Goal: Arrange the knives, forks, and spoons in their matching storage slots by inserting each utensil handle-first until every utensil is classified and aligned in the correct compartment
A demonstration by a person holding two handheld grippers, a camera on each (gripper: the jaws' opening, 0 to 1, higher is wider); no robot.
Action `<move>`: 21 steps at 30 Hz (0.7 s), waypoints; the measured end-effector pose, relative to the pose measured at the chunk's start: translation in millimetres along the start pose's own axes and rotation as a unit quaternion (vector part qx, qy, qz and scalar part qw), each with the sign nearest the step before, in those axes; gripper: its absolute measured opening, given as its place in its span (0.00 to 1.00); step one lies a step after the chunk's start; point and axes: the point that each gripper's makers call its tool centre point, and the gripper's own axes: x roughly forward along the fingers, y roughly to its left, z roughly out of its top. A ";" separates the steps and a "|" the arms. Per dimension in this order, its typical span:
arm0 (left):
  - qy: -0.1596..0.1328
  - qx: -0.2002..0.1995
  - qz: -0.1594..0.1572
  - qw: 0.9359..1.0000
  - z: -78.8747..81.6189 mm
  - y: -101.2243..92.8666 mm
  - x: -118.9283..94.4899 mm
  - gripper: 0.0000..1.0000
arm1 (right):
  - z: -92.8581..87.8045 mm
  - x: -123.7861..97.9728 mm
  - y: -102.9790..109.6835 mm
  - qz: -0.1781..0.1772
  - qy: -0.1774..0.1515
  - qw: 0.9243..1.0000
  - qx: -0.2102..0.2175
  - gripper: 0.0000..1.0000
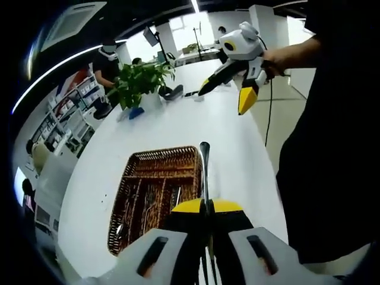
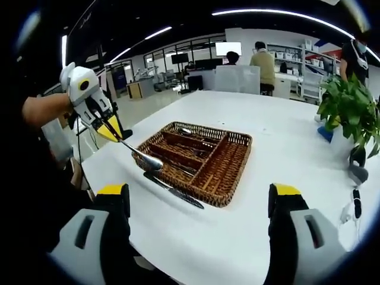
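A brown wicker cutlery tray point(image 1: 163, 152) point(image 2: 242, 141) with long compartments lies on the white table point(image 1: 178, 122) point(image 2: 285, 136). Several metal utensils point(image 1: 135, 208) lie in its slots. My left gripper point(image 1: 207, 208) point(image 2: 111, 129) is shut on a spoon point(image 1: 204, 155) point(image 2: 141, 157) by the handle, and the bowl hangs over the tray's near corner. A knife point(image 2: 173, 190) lies flat on the table along the tray's edge. My right gripper point(image 2: 199, 199) point(image 1: 227, 96) is open and holds nothing; it is held in the air, back from the tray.
A potted green plant point(image 1: 140, 80) point(image 2: 351, 107) stands on the table beyond the tray, with small dark items point(image 2: 356, 172) beside it. The person's dark-clothed body point(image 1: 332, 148) is at the table edge. Other people and shelves are in the background.
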 end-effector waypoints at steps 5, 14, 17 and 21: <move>0.003 0.004 0.001 1.000 -1.7 6.2 -0.6 0.01 | -0.7 -0.6 -0.6 -0.001 0.001 1.000 -0.001 1.00; 0.004 0.016 0.008 1.000 -5.9 15.1 0.2 0.01 | 1.3 -3.1 -5.0 -0.005 0.000 1.000 -0.003 1.00; 0.003 0.024 0.010 1.000 -7.5 20.5 1.4 0.01 | 1.0 -2.9 -5.1 -0.005 0.001 1.000 -0.003 1.00; 0.002 0.023 0.014 1.000 -8.1 30.1 1.2 0.01 | 0.9 -2.2 -5.9 -0.006 0.003 1.000 -0.003 1.00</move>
